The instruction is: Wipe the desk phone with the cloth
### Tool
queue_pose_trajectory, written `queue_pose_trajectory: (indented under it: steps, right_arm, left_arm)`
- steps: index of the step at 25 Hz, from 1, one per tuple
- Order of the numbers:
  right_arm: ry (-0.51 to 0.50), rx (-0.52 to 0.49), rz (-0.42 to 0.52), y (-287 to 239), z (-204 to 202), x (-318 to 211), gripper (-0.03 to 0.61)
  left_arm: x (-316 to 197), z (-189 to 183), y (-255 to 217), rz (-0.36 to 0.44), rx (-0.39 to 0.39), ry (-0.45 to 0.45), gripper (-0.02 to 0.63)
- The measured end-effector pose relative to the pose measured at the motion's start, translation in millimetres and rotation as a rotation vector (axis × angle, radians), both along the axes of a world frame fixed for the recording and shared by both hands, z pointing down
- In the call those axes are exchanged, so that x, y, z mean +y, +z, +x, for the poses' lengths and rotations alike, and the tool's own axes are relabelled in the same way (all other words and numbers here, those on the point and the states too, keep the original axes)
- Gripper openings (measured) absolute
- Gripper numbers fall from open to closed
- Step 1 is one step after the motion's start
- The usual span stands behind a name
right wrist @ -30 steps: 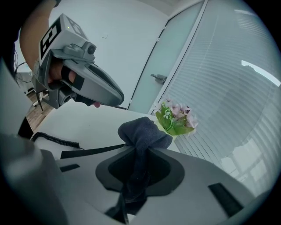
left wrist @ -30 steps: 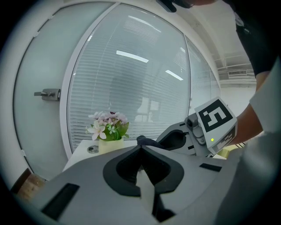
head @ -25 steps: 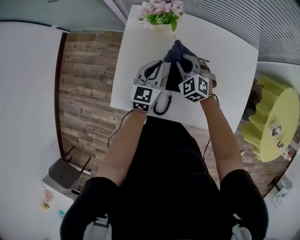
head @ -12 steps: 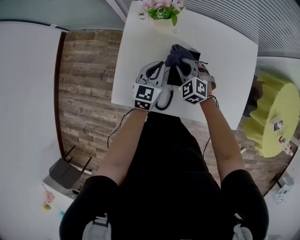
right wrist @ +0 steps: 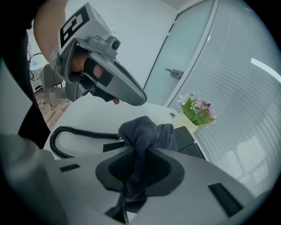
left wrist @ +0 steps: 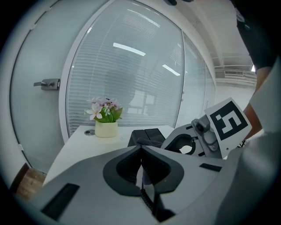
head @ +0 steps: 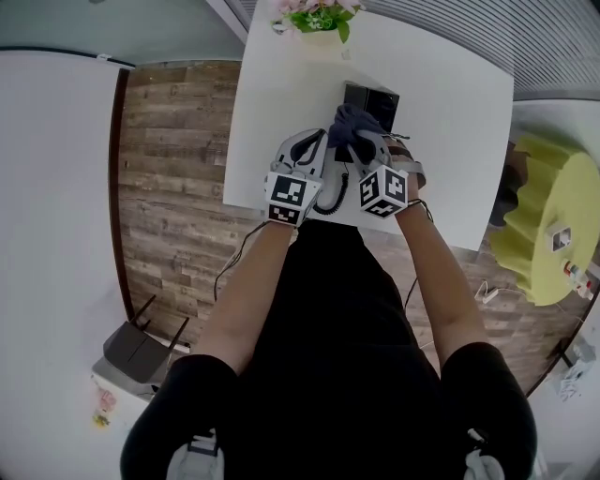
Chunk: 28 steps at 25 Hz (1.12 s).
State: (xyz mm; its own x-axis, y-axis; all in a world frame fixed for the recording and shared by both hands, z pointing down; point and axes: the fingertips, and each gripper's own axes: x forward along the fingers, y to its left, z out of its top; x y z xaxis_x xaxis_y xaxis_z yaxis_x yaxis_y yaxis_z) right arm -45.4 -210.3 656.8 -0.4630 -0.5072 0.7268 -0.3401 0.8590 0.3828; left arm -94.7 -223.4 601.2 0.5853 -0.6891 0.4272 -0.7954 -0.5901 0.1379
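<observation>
A black desk phone (head: pixel 368 97) lies on the white table (head: pixel 450 141), beyond both grippers. My right gripper (head: pixel 361 139) is shut on a dark grey cloth (head: pixel 349 120), which bunches out past the jaws and rests on the phone's near end. The right gripper view shows the cloth (right wrist: pixel 147 132) pinched in the right gripper (right wrist: pixel 140 151), with the phone (right wrist: pixel 189 140) behind it. The coiled cord (right wrist: pixel 66 132) curls over the table on the left. My left gripper (right wrist: pixel 138 97) hovers above the cord, jaws together, nothing visible between its tips. The left gripper (left wrist: pixel 141 148) faces the phone (left wrist: pixel 147 135).
A pot of pink flowers (head: pixel 319 19) stands at the table's far edge. The cord (head: pixel 330 199) loops near the front edge. Wooden floor (head: pixel 169 169) lies left of the table; a yellow round seat (head: pixel 548 234) is on the right. A glass wall with a door handle (left wrist: pixel 46 83) is behind.
Both grippers and the cloth have slid back toward the person along the phone. The phone's far end, covered by the cloth earlier, now shows.
</observation>
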Motion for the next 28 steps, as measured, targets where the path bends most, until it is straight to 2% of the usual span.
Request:
queue_pose_trajectory:
  steps: [19,22,28]
  right_arm:
    - [-0.016,0.048,-0.084,30,-8,61,0.077]
    - [0.032,-0.033,-0.098,16,-7,62,0.077]
    - [0.177,-0.277,-0.082,-48,8,60,0.077]
  left_arm:
    - [33,-4,12,-0.021,-0.003,0.048,0.011]
    - [35,-5,1,-0.014,0.012,0.059,0.011]
    - [44,-6,-35,0.041,0.005,0.132,0.011]
